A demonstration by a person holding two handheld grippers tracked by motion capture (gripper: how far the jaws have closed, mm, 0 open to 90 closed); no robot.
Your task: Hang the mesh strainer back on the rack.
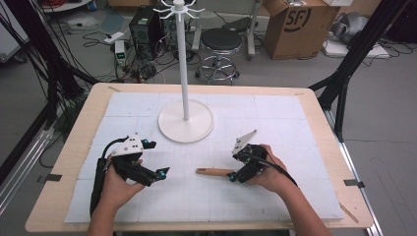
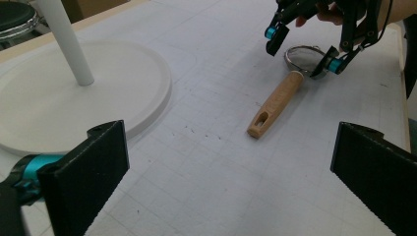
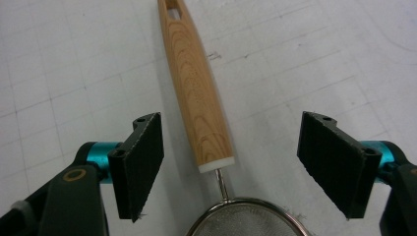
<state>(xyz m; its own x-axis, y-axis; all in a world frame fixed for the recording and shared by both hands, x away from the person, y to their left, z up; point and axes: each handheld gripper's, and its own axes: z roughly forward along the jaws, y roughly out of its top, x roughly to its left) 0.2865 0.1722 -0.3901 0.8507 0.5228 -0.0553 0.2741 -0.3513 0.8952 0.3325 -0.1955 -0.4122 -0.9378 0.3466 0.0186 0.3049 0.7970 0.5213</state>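
Observation:
A small strainer lies flat on the white mat, its wooden handle (image 1: 214,171) pointing left and its metal mesh bowl (image 3: 246,221) under my right hand. My right gripper (image 3: 231,167) is open and straddles the handle (image 3: 194,93) near the bowl end, with a clear gap to the wood on both sides. The left gripper view shows the right gripper (image 2: 301,53) hovering over the mesh rim, the handle (image 2: 275,104) reaching toward the camera. My left gripper (image 1: 157,158) rests at the left of the mat, open with nothing between its jaws (image 2: 226,182).
A white stand with a round base (image 1: 186,123) and a tall pole (image 1: 183,64) topped by hooks stands at mid-back of the mat. The wooden table edge (image 1: 74,147) frames the mat. Beyond the table are a stool (image 1: 221,44) and a cardboard box (image 1: 300,24).

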